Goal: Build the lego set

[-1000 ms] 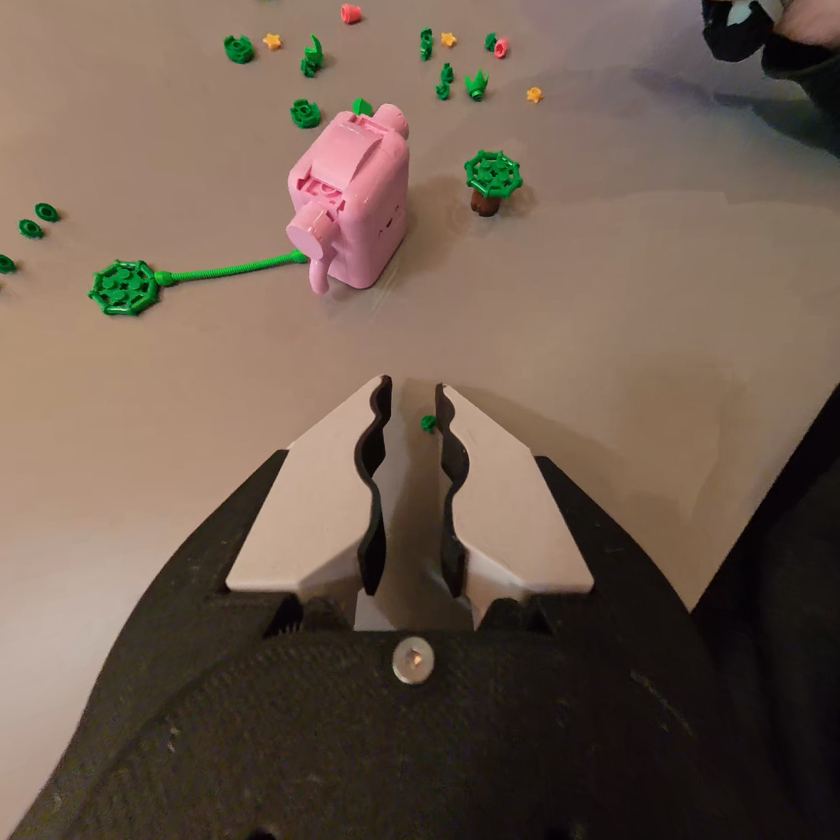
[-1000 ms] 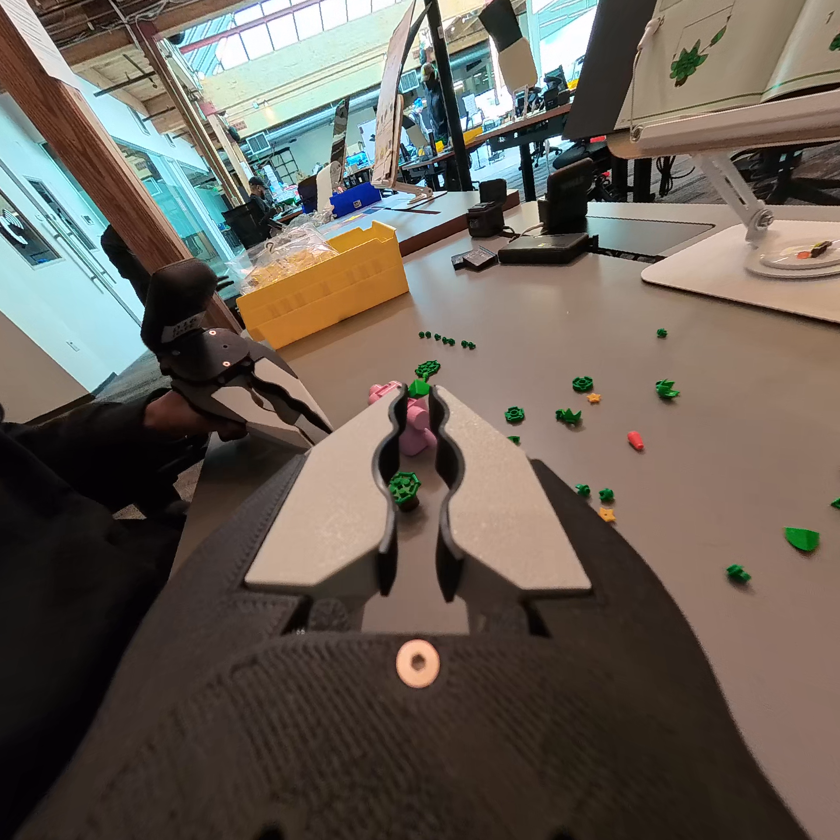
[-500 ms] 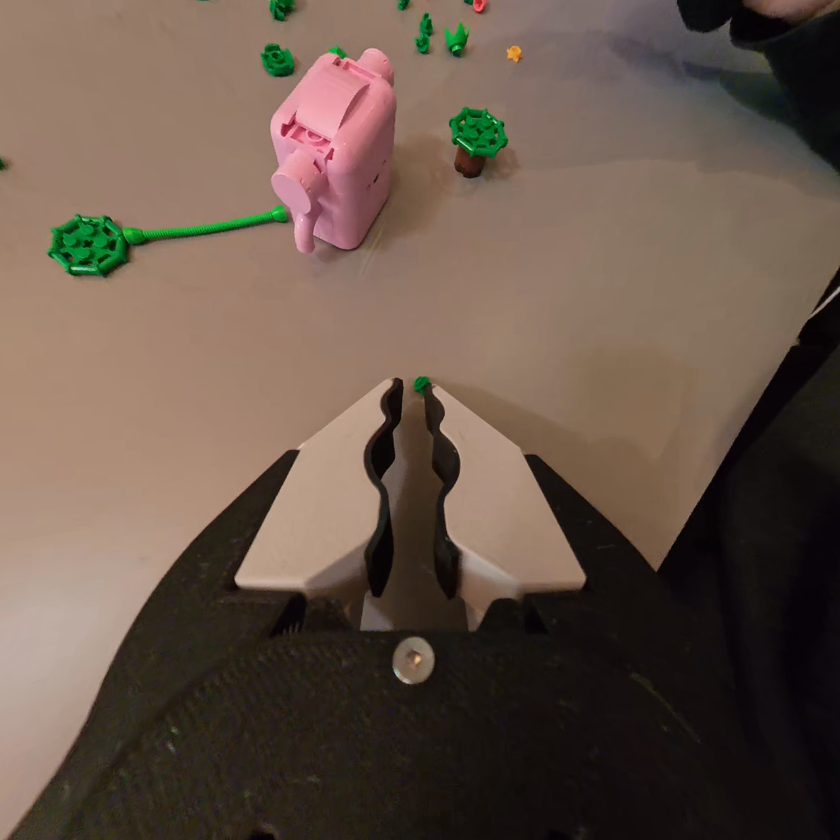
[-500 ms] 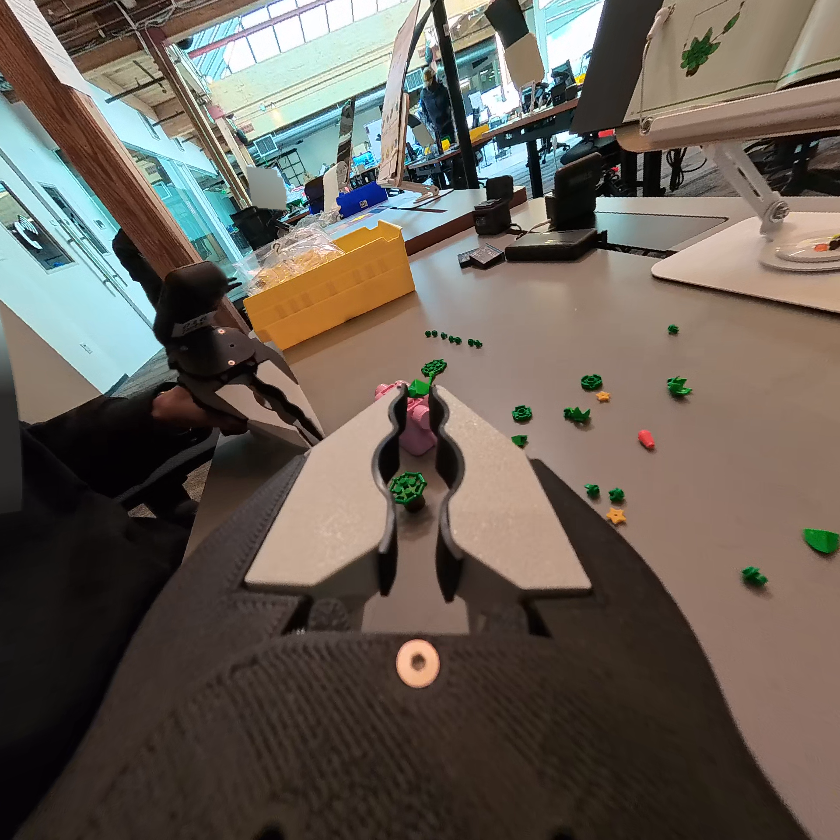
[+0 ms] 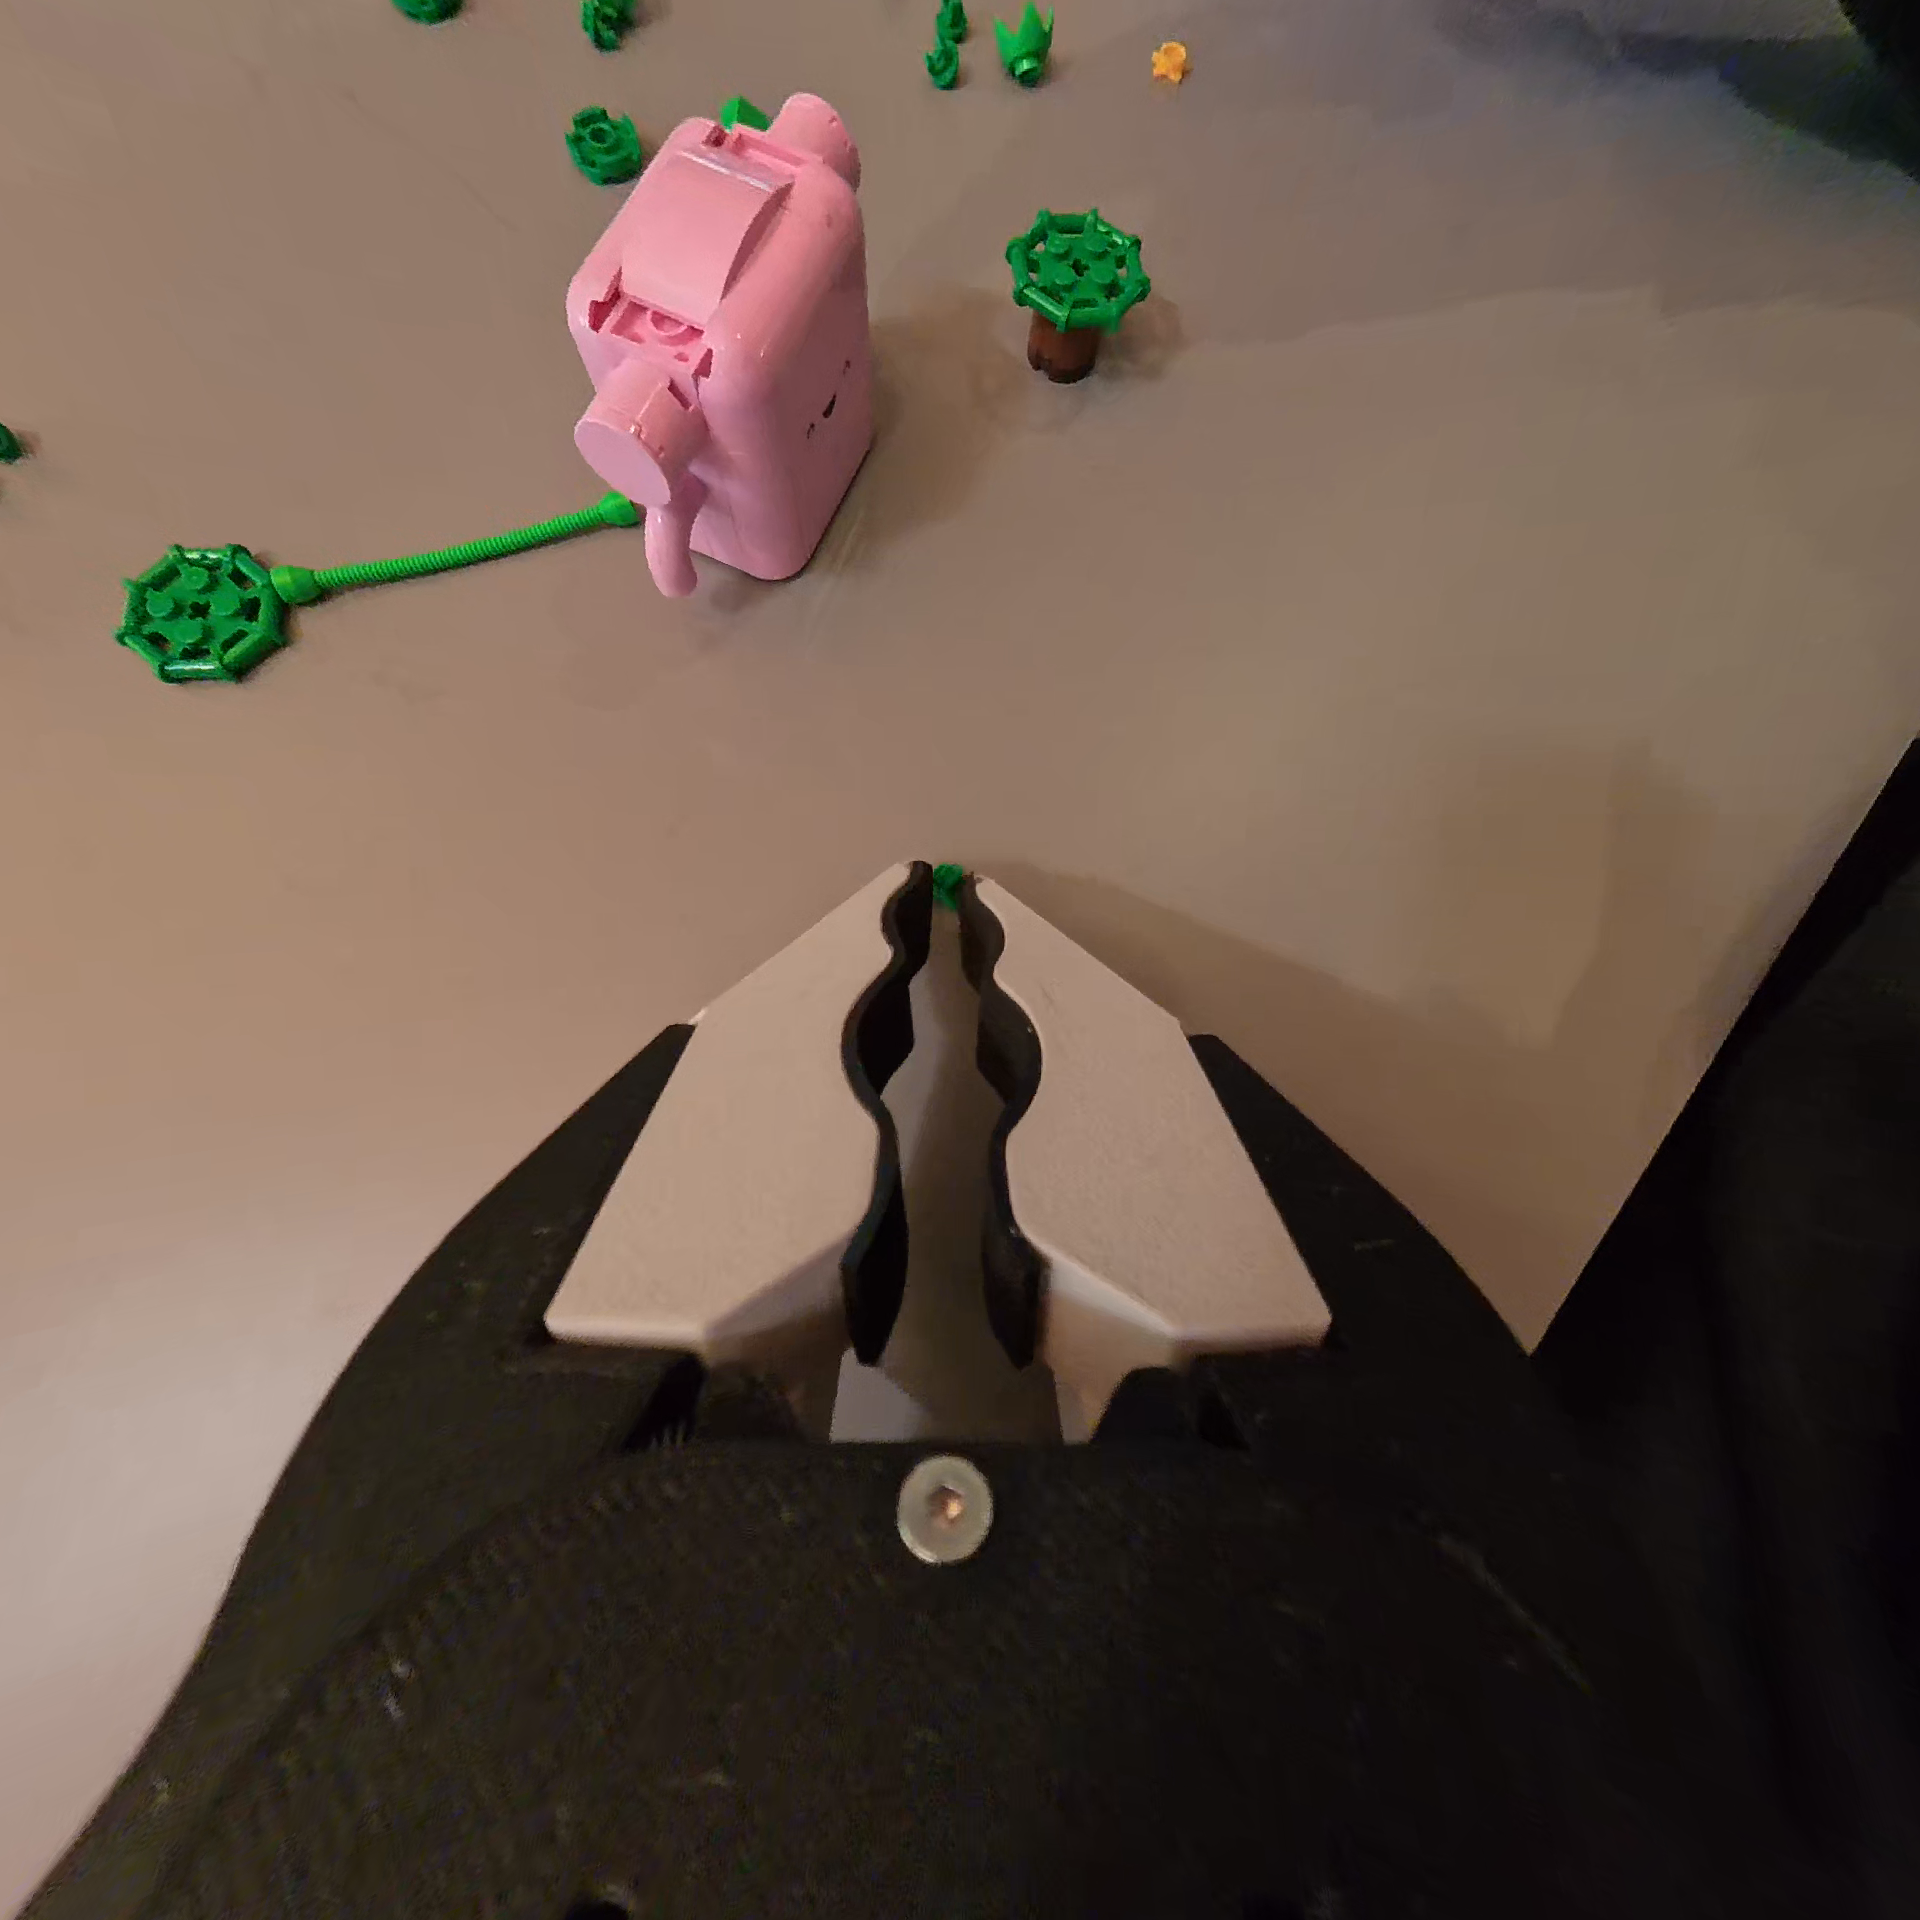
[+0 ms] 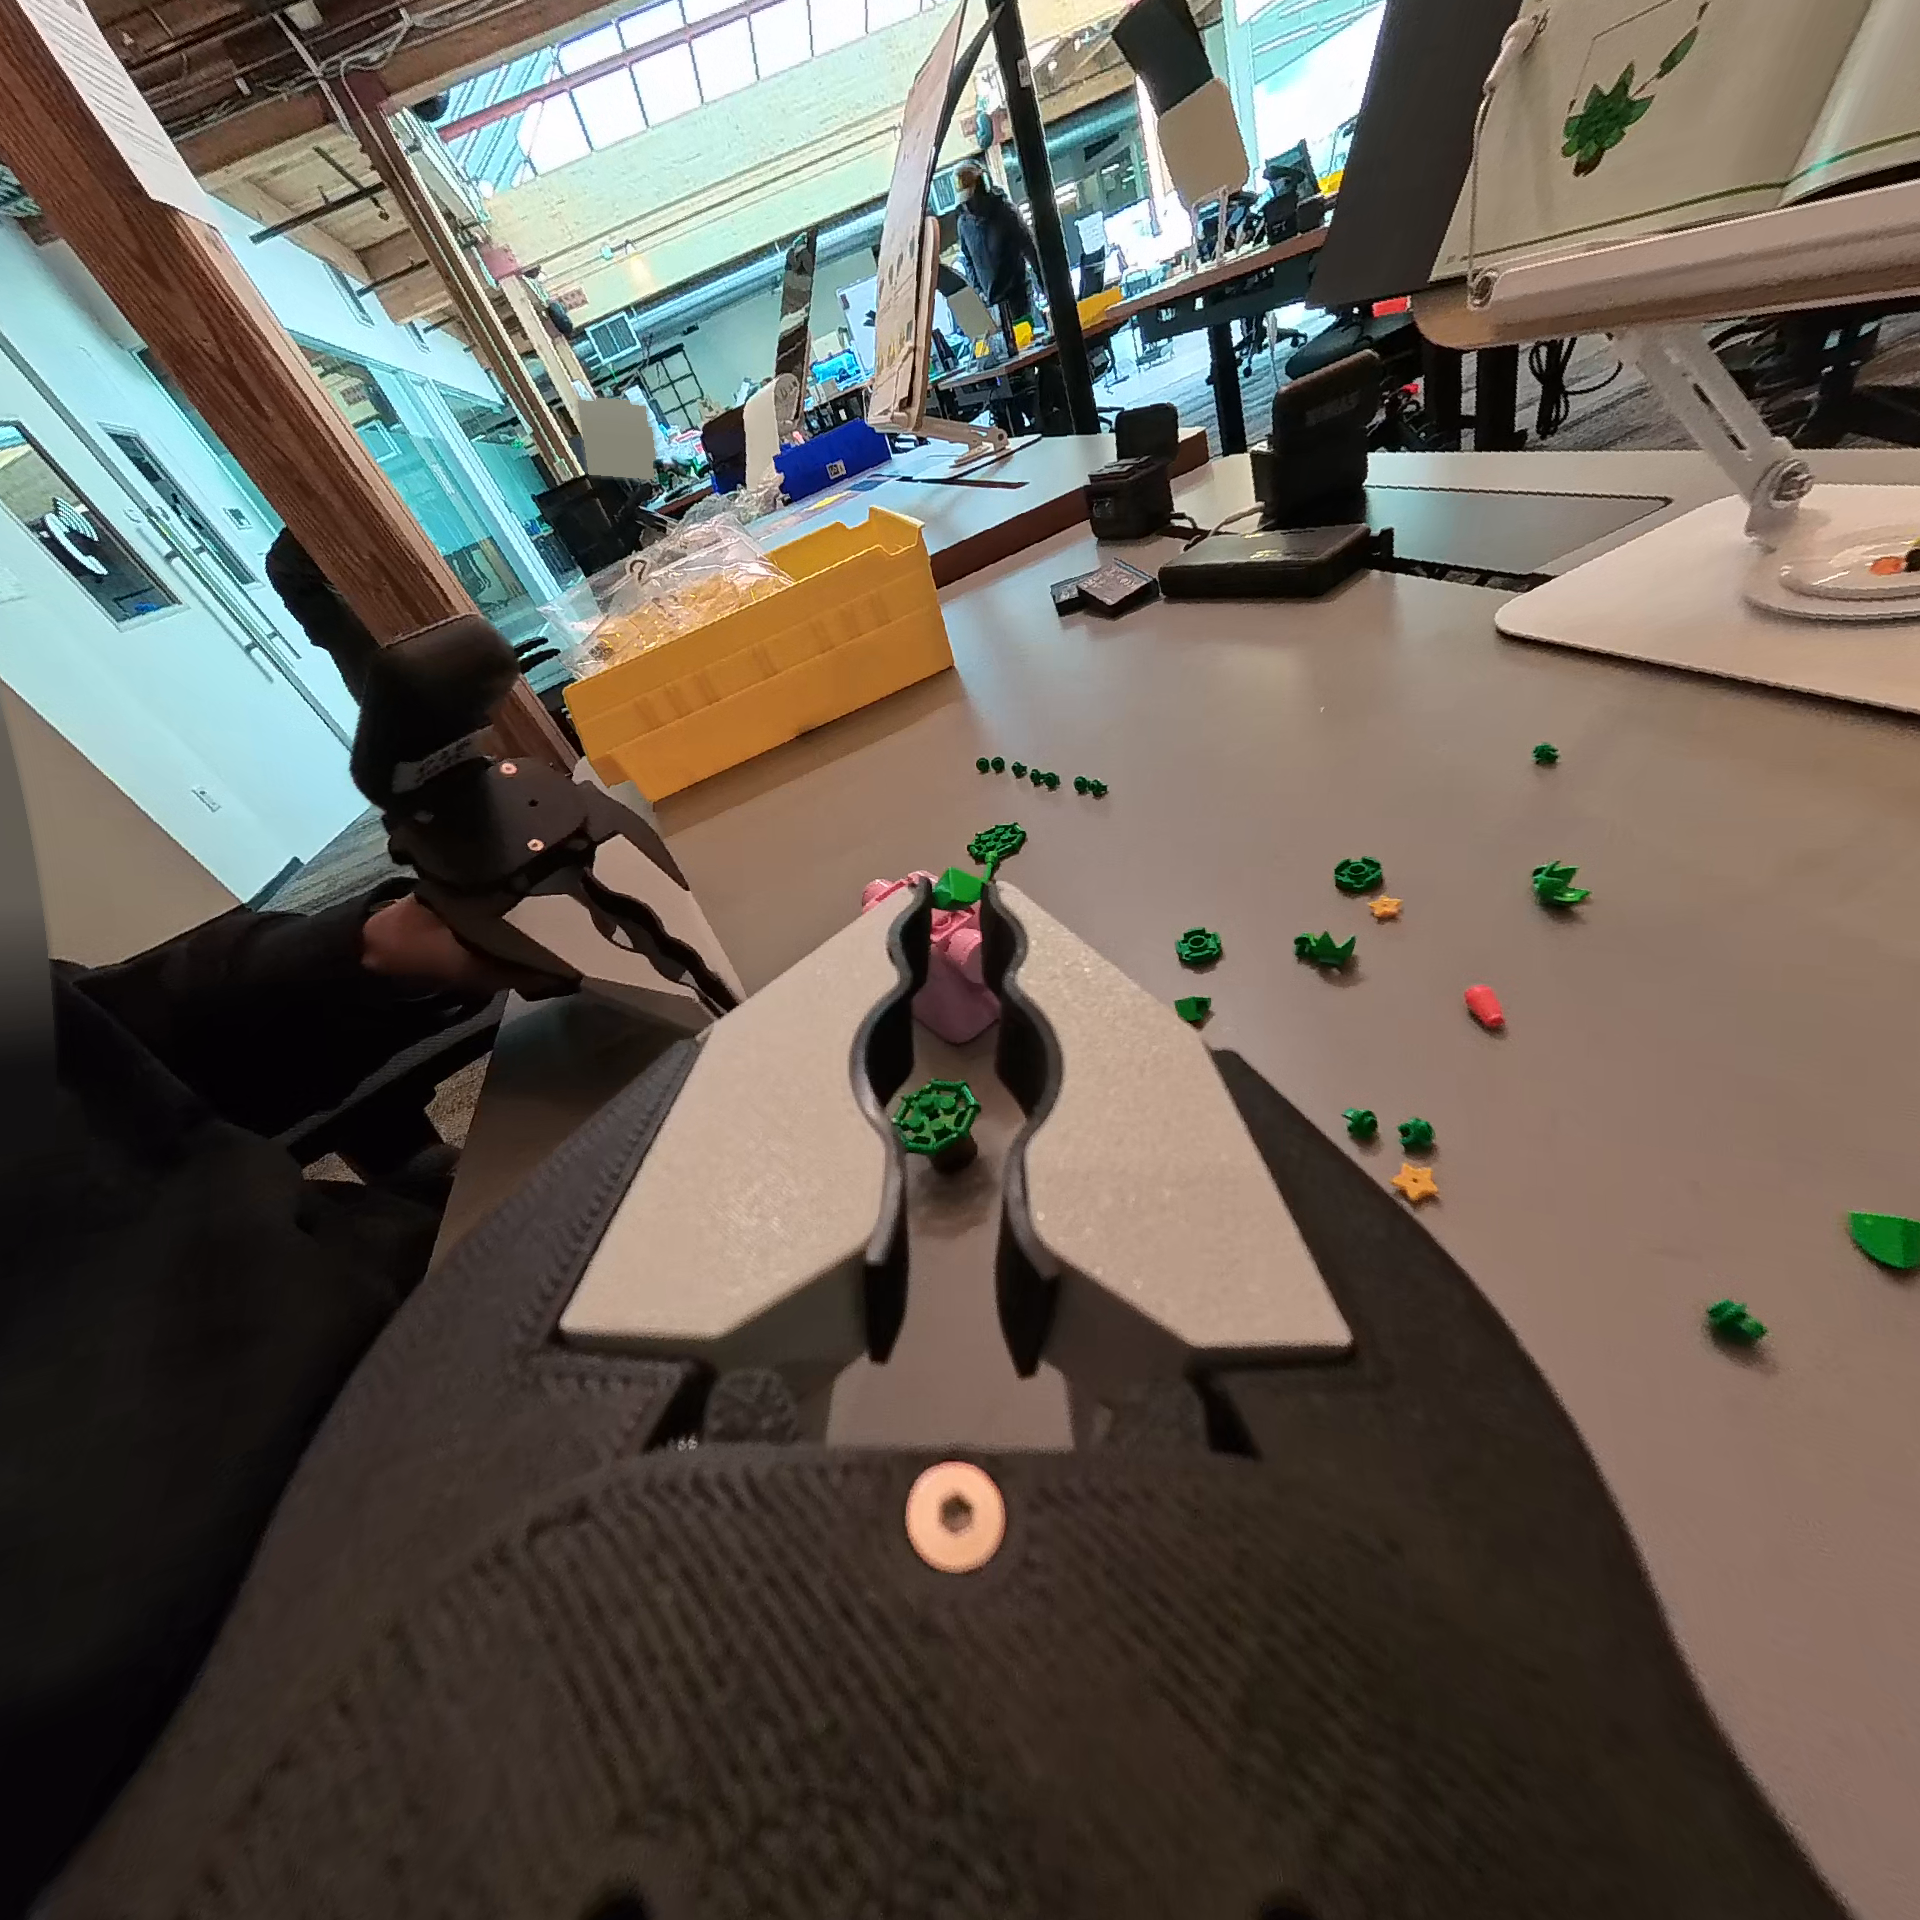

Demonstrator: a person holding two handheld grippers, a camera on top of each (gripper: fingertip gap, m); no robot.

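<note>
My left gripper (image 5: 943, 881) has its jaws closed on a tiny green piece (image 5: 947, 885) at the fingertips, low over the grey table (image 5: 1247, 675) near its front edge. It also shows in the right wrist view (image 6: 727, 1000), held in a hand. A pink box-shaped build (image 5: 727, 343) stands ahead, with a green stalk (image 5: 457, 545) ending in a green web disc (image 5: 197, 613). A second green web disc on a brown stub (image 5: 1075, 275) stands to its right. My right gripper (image 6: 951, 914) is narrowly open and empty, above that disc (image 6: 935, 1117) and the pink build (image 6: 956, 987).
Several loose green pieces (image 6: 1351, 875), an orange star (image 6: 1413, 1181), a red piece (image 6: 1484, 1006) and a green leaf (image 6: 1886, 1238) lie scattered. A yellow bin (image 6: 769, 665) stands at the back left, a white stand base (image 6: 1714, 623) at the back right. The table edge (image 5: 1662, 1039) runs close on the right. The left gripper's tips are roughly 20 centimetres from the right gripper's. The left tips stand about 15 centimetres off the green web disc (image 5: 197, 613). Look for it in the right wrist view (image 6: 994, 840) too.
My left gripper's jaws have narrowed around the tiny green piece, which now sits between the fingertips, and the view has shifted toward the pink build. The right gripper has hardly moved.
</note>
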